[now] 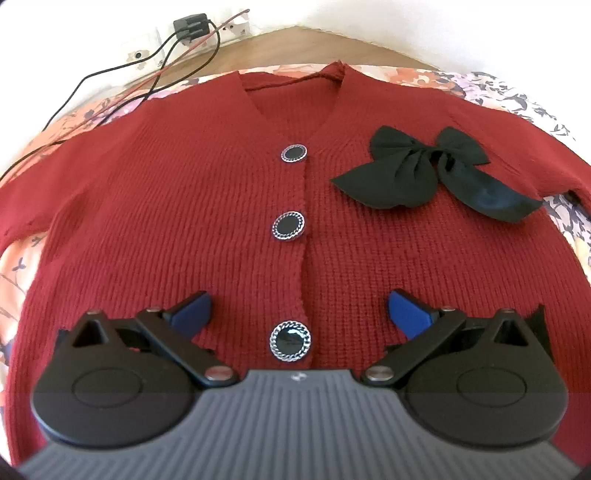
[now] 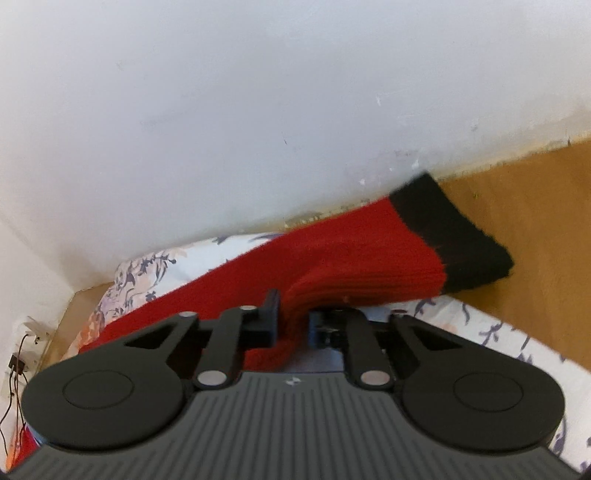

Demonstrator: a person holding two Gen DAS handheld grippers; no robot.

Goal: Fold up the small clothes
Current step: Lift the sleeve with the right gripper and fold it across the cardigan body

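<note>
A dark red knit cardigan point(image 1: 184, 206) lies flat, front up, with three round black buttons point(image 1: 289, 226) down its middle and a black bow point(image 1: 417, 166) on its right chest. My left gripper point(image 1: 299, 310) hovers over the hem, open, blue pads apart either side of the lowest button. In the right wrist view my right gripper point(image 2: 293, 317) is shut on the red sleeve point(image 2: 351, 254), which is lifted off the cloth; its black cuff point(image 2: 454, 236) juts out toward the wall.
A floral sheet point(image 2: 498, 332) covers the surface under the cardigan. Bare wood point(image 2: 535, 221) shows beyond it, against a white wall. Black and red cables point(image 1: 155, 74) run from wall sockets point(image 1: 192, 26) at the far left.
</note>
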